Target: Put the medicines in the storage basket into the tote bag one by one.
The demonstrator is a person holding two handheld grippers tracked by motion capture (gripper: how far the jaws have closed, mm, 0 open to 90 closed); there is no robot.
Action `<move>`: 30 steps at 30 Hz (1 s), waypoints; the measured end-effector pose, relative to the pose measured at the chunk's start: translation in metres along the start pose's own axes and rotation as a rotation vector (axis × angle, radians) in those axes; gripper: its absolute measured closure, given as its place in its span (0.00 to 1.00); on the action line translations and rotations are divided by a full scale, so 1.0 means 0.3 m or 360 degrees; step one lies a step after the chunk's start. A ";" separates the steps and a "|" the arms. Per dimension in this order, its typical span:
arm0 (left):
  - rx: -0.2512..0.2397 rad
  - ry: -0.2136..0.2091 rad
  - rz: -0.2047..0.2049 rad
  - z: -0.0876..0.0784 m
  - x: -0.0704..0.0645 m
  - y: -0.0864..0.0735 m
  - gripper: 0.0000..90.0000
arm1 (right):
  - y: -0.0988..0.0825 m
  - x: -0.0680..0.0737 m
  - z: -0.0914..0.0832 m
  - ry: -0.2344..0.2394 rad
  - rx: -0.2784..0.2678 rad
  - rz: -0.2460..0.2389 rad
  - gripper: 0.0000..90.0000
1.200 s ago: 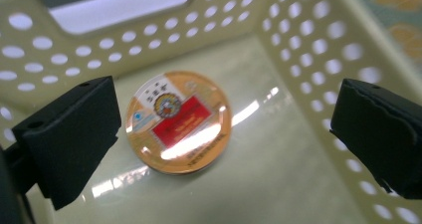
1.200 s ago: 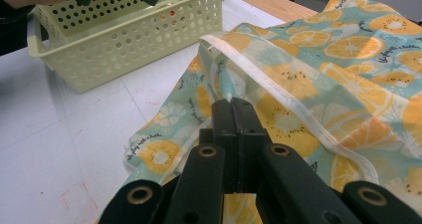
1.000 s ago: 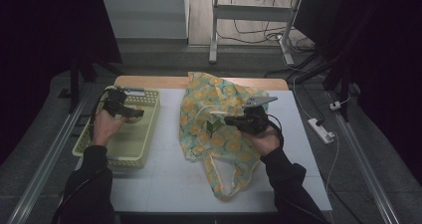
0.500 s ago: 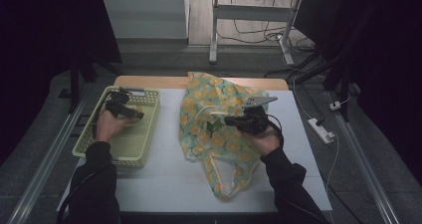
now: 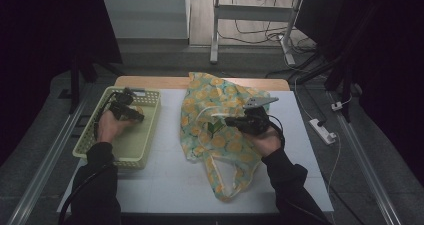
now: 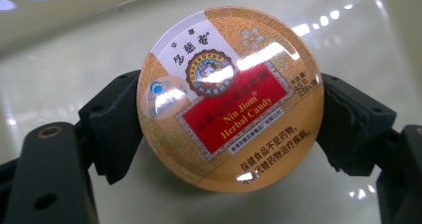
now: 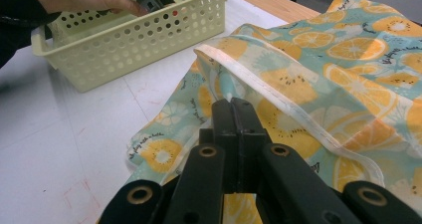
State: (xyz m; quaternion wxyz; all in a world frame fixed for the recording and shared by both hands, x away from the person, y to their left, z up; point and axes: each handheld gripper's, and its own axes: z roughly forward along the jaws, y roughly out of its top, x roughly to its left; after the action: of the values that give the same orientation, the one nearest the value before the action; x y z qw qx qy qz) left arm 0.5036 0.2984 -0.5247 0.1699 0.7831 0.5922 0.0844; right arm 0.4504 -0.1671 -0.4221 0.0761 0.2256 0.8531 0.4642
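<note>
A round gold candy tin (image 6: 231, 97) with a red label lies on the floor of the pale yellow basket (image 5: 112, 160). My left gripper (image 6: 231, 119) reaches down into the basket (image 5: 150, 120); its jaws have just been closing and now press on the tin's two sides. The fruit-print fabric bag (image 5: 220, 95) lies flat mid-table. My right gripper (image 5: 227, 120) is shut on the bag's fabric near its white-trimmed rim (image 7: 278, 99), which stands raised from the table. In the right gripper view the right gripper (image 7: 233, 107) has its jaws tight together.
The basket (image 7: 134, 40) sits at the table's left, with the person's hand in it. The bag's handles (image 5: 225, 180) trail toward the front edge. A power strip (image 5: 324, 131) lies off the table's right side. White tabletop (image 5: 165, 185) lies between basket and bag.
The left hand and gripper have shifted slightly deeper into the basket. The right gripper and the bag have stayed put.
</note>
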 end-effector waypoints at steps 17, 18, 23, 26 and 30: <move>-0.0241 -0.0037 -0.0008 -0.162 -0.015 -0.043 0.23 | 0.003 0.000 -0.004 -0.0012 -0.0011 0.0001 1.00; -0.0253 -0.0047 0.0006 -0.171 -0.020 -0.046 0.23 | 0.003 0.000 -0.004 -0.0013 -0.0011 0.0001 1.00; -0.0327 -0.0071 0.0046 -0.206 -0.052 -0.060 0.23 | 0.003 0.002 -0.005 -0.0013 -0.0013 0.0001 1.00; -0.0367 -0.0083 0.0063 -0.223 -0.070 -0.070 0.23 | 0.004 0.002 -0.006 -0.0014 -0.0013 0.0000 1.00; -0.0413 -0.0100 0.0079 -0.237 -0.094 -0.087 0.23 | 0.004 0.001 -0.008 -0.0015 -0.0018 0.0001 1.00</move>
State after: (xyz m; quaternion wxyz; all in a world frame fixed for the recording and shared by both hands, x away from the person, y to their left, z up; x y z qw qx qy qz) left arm 0.4484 0.2894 -0.4662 0.2861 0.7713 0.5510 0.1398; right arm 0.4496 -0.1682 -0.4198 0.0812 0.2275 0.8501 0.4679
